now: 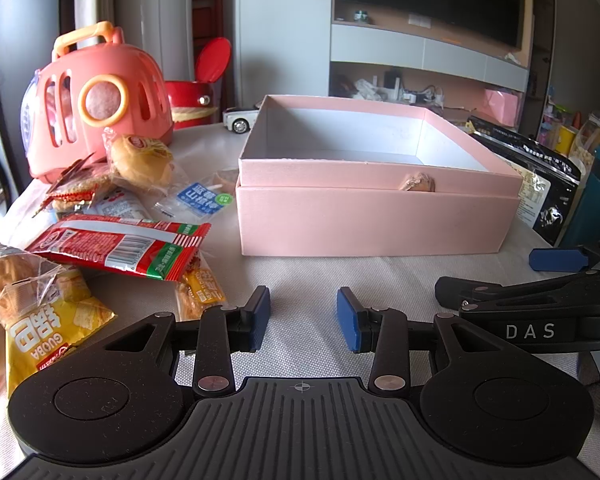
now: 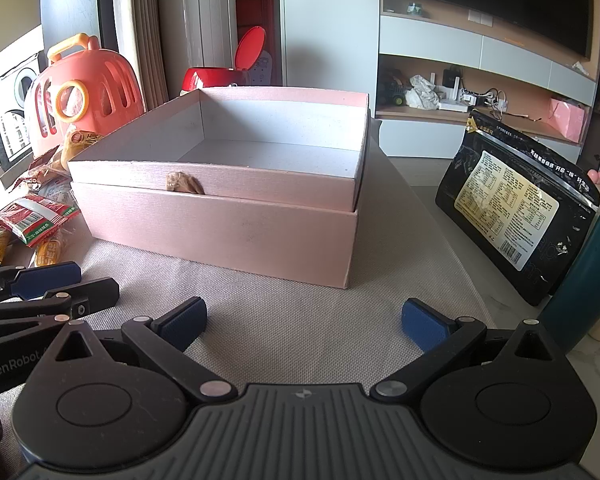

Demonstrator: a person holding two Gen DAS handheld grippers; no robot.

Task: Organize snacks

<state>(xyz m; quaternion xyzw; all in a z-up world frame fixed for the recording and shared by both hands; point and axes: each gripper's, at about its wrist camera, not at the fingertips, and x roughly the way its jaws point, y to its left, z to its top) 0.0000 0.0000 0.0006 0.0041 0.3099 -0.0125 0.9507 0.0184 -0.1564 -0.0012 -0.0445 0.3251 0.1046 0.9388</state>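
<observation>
Clearly, your snacks are light and soft, so they need a gentle hand. They lie in a loose pile at about nine to ten o'clock from the left gripper [image 1: 304, 318], on the grey cloth [image 1: 320, 276], to the left of the pink box [image 1: 372, 216]. The red packet [image 1: 116, 246] on top is flat, thin and probably slippery; I think you should take it by its crimped edge, which is stiffer than the middle. The wrapped buns [image 1: 142, 160] are puffy and can be crushed, so close on the loose plastic end, not on the bread. The yellow packet [image 1: 48, 340] probably holds brittle crackers, so do not squeeze it hard.

Both grippers are empty. The left gripper has its jaws apart with only cloth between them, and the right gripper [image 2: 304, 322] stands wider apart, also over bare cloth.

The left wrist view shows the whole pile, also a small blue-and-white packet [image 1: 202, 200] near the box, and a white toy car [image 1: 240, 120] behind it. The right wrist view shows only the edge of the pile at nine o'clock, but it gives the black bag [image 2: 520, 200] at two o'clock with its full label, and the box floor, which looks bare.
</observation>
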